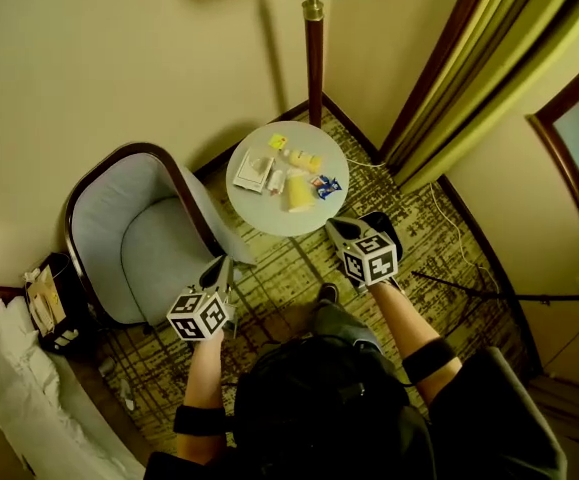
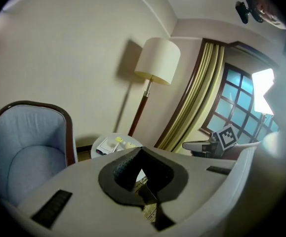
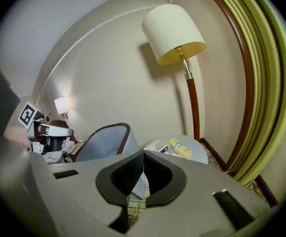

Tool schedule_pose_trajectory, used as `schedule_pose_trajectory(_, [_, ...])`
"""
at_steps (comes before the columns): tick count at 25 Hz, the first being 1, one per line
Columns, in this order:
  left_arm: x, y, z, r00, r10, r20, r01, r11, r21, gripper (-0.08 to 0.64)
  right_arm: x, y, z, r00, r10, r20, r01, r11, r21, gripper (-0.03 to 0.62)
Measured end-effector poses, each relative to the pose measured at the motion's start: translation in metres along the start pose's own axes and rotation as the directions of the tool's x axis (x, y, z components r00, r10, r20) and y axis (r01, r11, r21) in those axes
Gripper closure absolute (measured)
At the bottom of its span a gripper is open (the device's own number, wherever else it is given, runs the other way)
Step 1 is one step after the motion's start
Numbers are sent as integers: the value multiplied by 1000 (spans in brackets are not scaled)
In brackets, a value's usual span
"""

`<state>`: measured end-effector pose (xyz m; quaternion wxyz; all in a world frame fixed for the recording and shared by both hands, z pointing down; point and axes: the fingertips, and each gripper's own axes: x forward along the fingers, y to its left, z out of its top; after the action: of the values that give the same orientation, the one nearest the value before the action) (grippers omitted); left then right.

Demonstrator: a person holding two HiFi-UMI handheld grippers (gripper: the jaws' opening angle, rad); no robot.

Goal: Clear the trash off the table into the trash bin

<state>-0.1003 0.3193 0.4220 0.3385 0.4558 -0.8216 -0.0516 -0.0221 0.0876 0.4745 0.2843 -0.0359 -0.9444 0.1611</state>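
Note:
A small round table (image 1: 314,219) holds the trash: a white packet (image 1: 254,172), a yellow bottle (image 1: 299,193), a blue wrapper (image 1: 327,184) and small yellow pieces (image 1: 302,159). My left gripper (image 1: 221,261) hangs over the carpet by the armchair's front corner, shut and empty. My right gripper (image 1: 331,224) is at the table's near edge, also shut and empty. In the left gripper view the jaws (image 2: 142,150) are closed, with the table (image 2: 99,144) beyond them. In the right gripper view the closed jaws (image 3: 143,155) point toward the table (image 3: 202,155) and the yellow bottle (image 3: 182,150).
A grey armchair (image 1: 134,233) stands left of the table. A floor lamp (image 1: 314,53) rises behind it in the corner. Curtains (image 1: 489,78) hang at the right. A dark bin-like container (image 1: 51,308) with paper in it sits at far left beside white bedding (image 1: 9,383).

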Motion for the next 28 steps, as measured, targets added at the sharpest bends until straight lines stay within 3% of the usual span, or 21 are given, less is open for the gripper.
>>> schedule_pose_trajectory(6, [58, -35, 12, 999, -21, -24, 22, 998, 54, 560, -6, -47, 3, 1000, -7, -7, 7, 1000, -17, 592])
schedule_pose_trajectory(14, [106, -67, 25, 994, -65, -92, 79, 985, 155, 560, -7, -74, 9, 999, -32, 4, 32, 999, -5, 591])
schedule_pose_trajectory(28, [156, -39, 51, 964, -187, -191, 225, 953, 204, 560, 36, -89, 11, 987, -157, -26, 157, 988, -1, 563])
